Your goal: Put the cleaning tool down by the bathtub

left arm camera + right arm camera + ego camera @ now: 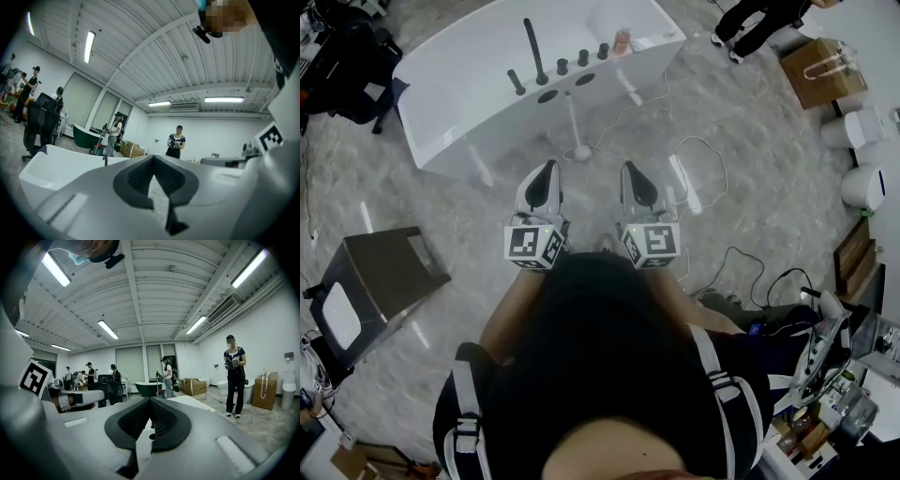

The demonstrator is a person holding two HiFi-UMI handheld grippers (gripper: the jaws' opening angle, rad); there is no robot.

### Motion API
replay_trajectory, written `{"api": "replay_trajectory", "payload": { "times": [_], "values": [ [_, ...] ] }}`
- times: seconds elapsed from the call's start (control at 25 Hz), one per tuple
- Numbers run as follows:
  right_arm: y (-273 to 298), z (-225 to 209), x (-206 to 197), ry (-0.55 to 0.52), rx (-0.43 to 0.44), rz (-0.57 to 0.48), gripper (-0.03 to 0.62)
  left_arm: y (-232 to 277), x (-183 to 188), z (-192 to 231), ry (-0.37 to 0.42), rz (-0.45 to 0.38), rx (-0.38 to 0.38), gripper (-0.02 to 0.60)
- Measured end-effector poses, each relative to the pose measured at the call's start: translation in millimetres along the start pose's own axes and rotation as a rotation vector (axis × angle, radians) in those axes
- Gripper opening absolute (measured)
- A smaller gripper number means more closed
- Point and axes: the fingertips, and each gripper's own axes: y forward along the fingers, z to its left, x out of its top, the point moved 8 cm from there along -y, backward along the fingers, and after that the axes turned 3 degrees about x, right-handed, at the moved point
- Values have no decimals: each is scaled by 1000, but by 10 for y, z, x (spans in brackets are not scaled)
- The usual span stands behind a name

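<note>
A white bathtub [478,56] with black fittings on its rim stands on the marble floor ahead of me. The cleaning tool [579,151], a thin white handle on a round white head, rests with its head on the floor and its handle leaning against the tub's side. My left gripper [548,169] and right gripper [630,170] hover side by side just short of it, both pointing at the tub. Both are shut with nothing between the jaws. The left gripper [153,157] faces the tub's rim [56,164]. The right gripper [150,400] looks past the tub [197,402].
A dark boxy stand [380,272] sits at the left and a cardboard box [820,70] at the far right. White toilets [864,187] line the right side. Cables [705,155] snake over the floor. A person [759,23] stands beyond the tub.
</note>
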Motion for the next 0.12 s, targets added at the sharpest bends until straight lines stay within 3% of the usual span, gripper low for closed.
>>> {"api": "replay_trajectory", "payload": {
  "times": [0.12],
  "values": [
    [-3, 26, -17, -2, -3, 8, -2, -13, 0, 4, 3, 1, -6, 9]
  ]
}}
